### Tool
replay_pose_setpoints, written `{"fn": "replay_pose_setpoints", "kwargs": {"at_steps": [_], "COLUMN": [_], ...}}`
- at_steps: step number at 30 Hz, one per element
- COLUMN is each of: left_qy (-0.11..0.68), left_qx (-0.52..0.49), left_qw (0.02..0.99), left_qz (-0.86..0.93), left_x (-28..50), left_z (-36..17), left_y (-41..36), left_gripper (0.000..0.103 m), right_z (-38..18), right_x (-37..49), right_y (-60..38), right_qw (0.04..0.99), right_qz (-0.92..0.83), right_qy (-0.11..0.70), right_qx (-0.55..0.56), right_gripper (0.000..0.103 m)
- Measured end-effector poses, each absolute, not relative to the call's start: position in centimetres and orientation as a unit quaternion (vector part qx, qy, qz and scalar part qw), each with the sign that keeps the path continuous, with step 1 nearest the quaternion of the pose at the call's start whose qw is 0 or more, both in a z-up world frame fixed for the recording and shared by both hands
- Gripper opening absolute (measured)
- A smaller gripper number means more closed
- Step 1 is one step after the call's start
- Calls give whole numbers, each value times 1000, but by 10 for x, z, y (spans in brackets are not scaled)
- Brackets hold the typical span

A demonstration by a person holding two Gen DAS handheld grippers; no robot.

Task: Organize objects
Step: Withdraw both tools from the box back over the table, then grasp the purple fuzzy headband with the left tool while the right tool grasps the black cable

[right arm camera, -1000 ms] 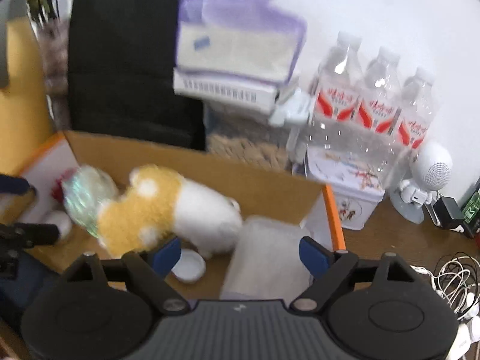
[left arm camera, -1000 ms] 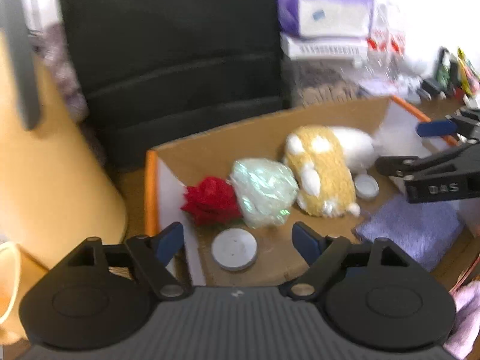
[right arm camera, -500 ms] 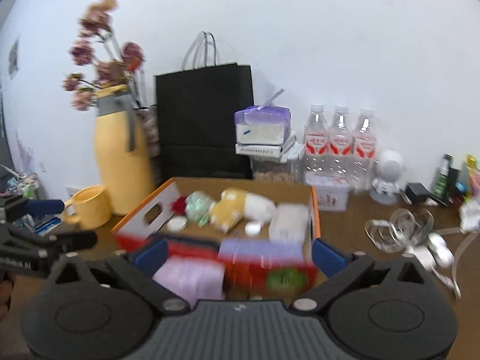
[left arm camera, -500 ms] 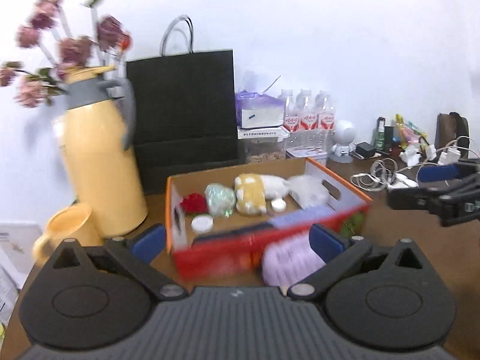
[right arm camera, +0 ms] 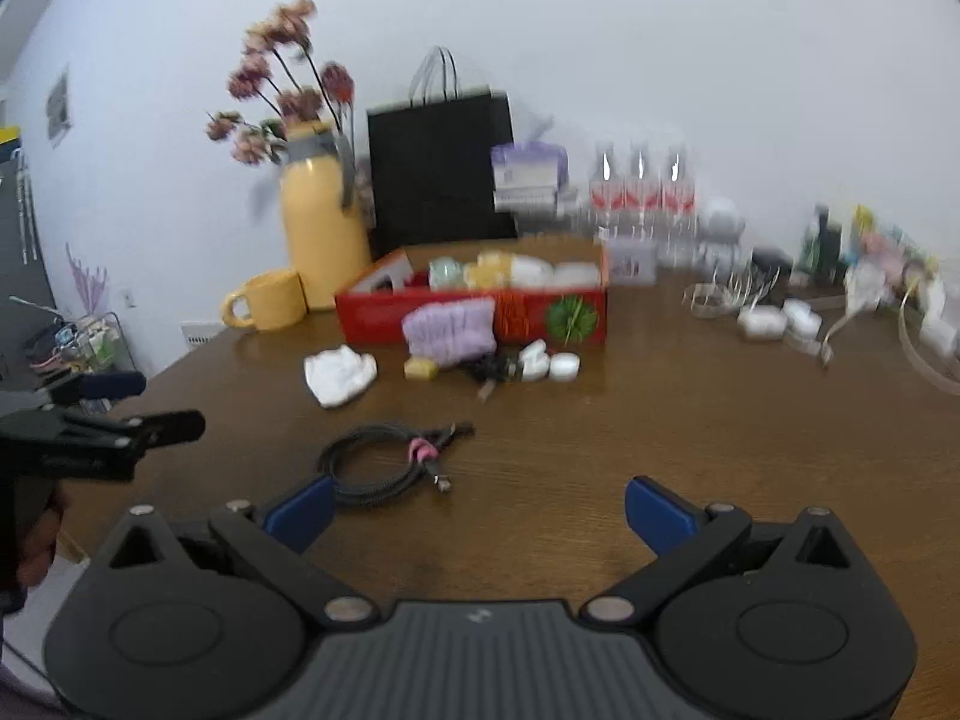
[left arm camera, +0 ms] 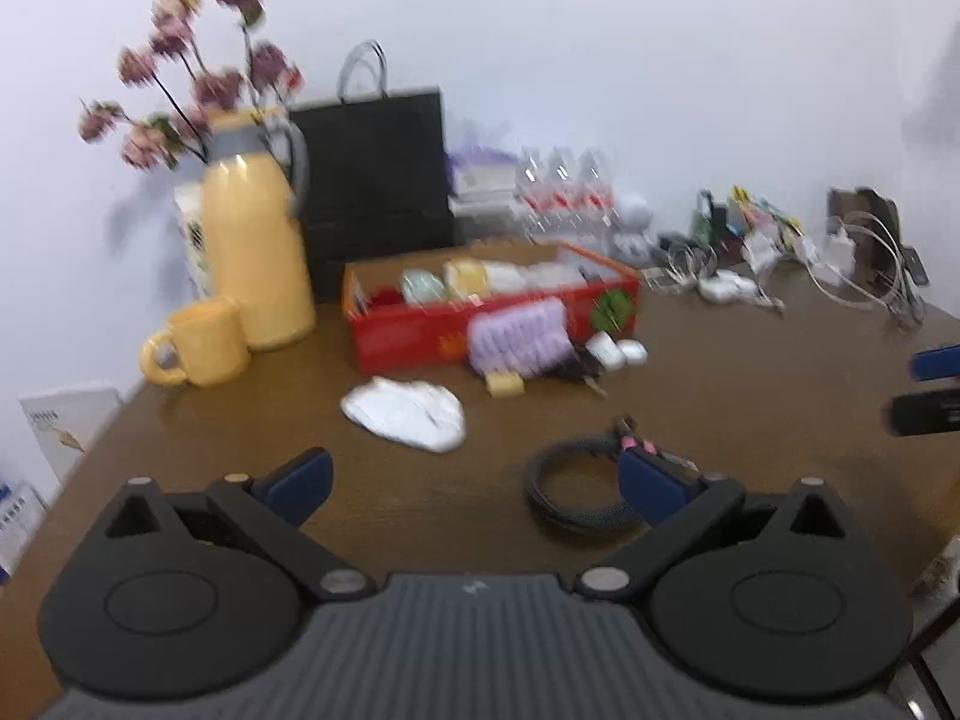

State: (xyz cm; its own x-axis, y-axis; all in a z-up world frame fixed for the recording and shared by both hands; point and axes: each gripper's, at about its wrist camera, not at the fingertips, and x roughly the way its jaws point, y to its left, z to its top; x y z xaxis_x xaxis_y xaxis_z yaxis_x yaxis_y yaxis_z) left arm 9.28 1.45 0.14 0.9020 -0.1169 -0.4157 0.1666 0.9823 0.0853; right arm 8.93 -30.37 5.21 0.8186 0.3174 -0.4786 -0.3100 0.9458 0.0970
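Nearest: left tool [left arm camera: 474, 483] and right tool [right arm camera: 477, 510], both spread wide after just opening, holding and touching nothing, above a brown wood-grain tabletop [right arm camera: 690, 420]. Just beyond: coiled black braided cable [right arm camera: 384, 462] with pink tie. Farther: crumpled white cloth [right arm camera: 339, 375], fuzzy lilac pouch [right arm camera: 450, 330] leaning on a red cardboard box [right arm camera: 372, 318] of soft items. Behind: smooth yellow jug [right arm camera: 324, 234] and mug [right arm camera: 267, 300].
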Motion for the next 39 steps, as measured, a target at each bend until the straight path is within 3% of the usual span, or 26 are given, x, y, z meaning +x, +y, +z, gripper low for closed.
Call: {"fn": "replay_pose_setpoints", "kwargs": {"at_steps": [5,7,10,18,22,27,28,29,30,31,32,35,37,39], "left_qy": [206,218,220,270,329,352,355,360,369,375,371,351,334,305], "left_qx": [43,35,14,-20,-20,-99,-114,-121,-122,-119,-113,-83,-80,-77], "left_qw": [976,973,973,952,934,916,912,909,906,904,906,917,922,928], "left_qz": [-61,-61,-73,-145,-140,-168,-172,-172,-170,-169,-167,-171,-180,-199], "left_x": [115,133,163,284,362,402,406,408,410,410,407,393,378,358], "left_z": [5,1,-7,-25,-47,-60,-61,-62,-62,-61,-59,-50,-38,-22], "left_y": [21,18,17,2,-3,10,11,11,10,8,6,-2,-2,0], "left_gripper": [103,103,103,103,102,95,87,68,57,37,29,20,19,19], "right_z": [69,62,45,13,-6,-33,-37,-40,-44,-45,-46,-42,-35,-25], "right_x": [75,94,129,241,304,351,355,360,362,362,360,349,339,329], "right_y": [-318,-313,-299,-258,-234,-207,-203,-198,-195,-192,-190,-186,-186,-190], "right_qw": [984,980,977,973,955,937,936,934,932,932,934,937,941,946], "right_qz": [110,121,94,126,166,189,187,190,196,199,197,192,187,180], "right_qy": [142,155,190,191,240,282,286,290,292,289,282,266,249,233], "right_qx": [2,-7,-18,-39,-58,-80,-87,-91,-91,-92,-99,-123,-133,-138], "right_gripper": [103,101,88,82,60,53,48,41,36,35,34,23,15,13]}}
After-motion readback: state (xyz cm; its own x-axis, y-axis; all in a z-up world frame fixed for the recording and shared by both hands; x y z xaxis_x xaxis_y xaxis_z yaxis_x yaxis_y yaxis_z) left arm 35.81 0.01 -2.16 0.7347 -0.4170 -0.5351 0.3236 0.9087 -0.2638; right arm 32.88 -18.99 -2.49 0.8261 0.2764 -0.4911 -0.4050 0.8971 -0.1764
